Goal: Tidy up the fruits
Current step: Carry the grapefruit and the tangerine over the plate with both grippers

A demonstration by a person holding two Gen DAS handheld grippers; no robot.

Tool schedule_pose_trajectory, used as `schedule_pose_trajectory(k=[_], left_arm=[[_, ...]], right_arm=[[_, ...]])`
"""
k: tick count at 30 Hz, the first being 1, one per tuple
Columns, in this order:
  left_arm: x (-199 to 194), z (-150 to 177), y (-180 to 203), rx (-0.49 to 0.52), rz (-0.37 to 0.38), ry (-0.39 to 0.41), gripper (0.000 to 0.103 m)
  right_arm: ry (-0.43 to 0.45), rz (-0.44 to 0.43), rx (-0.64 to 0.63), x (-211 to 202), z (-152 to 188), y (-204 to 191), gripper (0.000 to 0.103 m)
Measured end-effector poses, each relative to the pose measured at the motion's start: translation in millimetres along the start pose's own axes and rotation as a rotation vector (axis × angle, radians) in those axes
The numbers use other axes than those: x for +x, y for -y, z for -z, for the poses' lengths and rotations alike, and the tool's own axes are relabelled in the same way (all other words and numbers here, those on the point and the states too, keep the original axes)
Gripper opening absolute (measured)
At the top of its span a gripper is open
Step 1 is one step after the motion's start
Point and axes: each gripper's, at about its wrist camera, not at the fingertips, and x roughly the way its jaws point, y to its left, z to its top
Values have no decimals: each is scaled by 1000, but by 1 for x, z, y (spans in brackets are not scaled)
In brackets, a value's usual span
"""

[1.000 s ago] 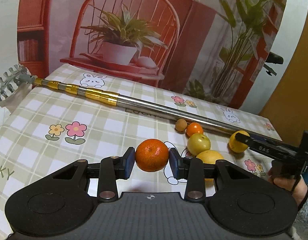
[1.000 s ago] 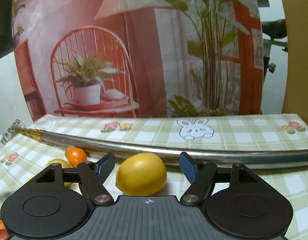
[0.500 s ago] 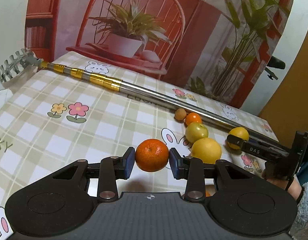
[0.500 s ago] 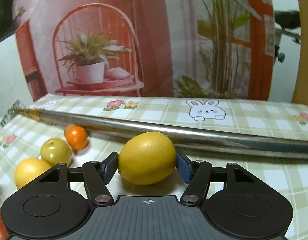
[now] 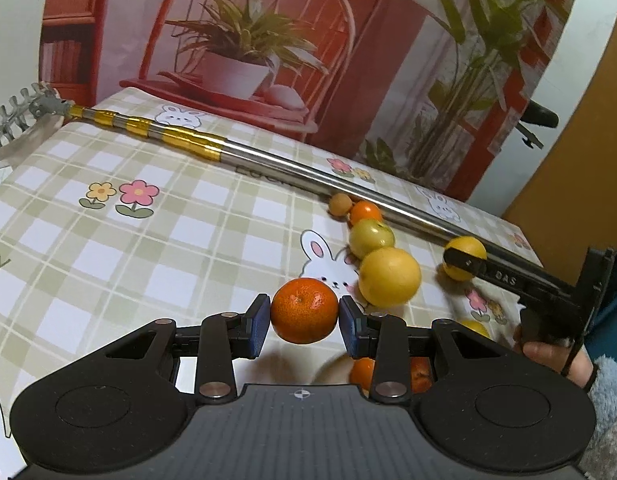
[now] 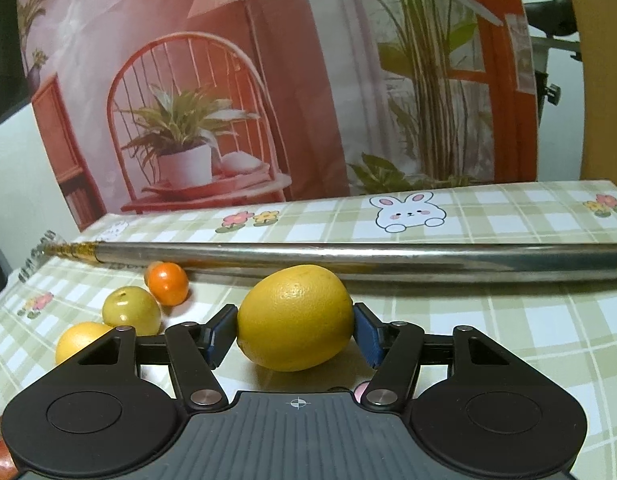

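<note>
Orange mandarin (image 5: 304, 310) is sitting pinched in your left gripper (image 5: 304, 322), lemon (image 6: 295, 317) freshly clamped in your right gripper (image 6: 295, 334); you're risking round skins squirting out, rolling off the table's (image 5: 108, 248) edge.

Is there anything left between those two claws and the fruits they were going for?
No. The left gripper is already clamped on the orange mandarin, and the right gripper has just been closing and now pinches the yellow lemon. Nothing sits between the pads and either fruit. The metal pole lies behind the lemon, not in the way.
</note>
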Motion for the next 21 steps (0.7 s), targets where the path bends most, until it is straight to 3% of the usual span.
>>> schedule_pose_trajectory(k=[10, 21], left_arm=[[-11, 12, 14, 33, 21, -34, 39], [-34, 30, 35, 126, 16, -55, 39]], right_arm=[[-4, 0, 25, -9, 1, -1, 58], [18, -75, 30, -94, 28, -36, 58]])
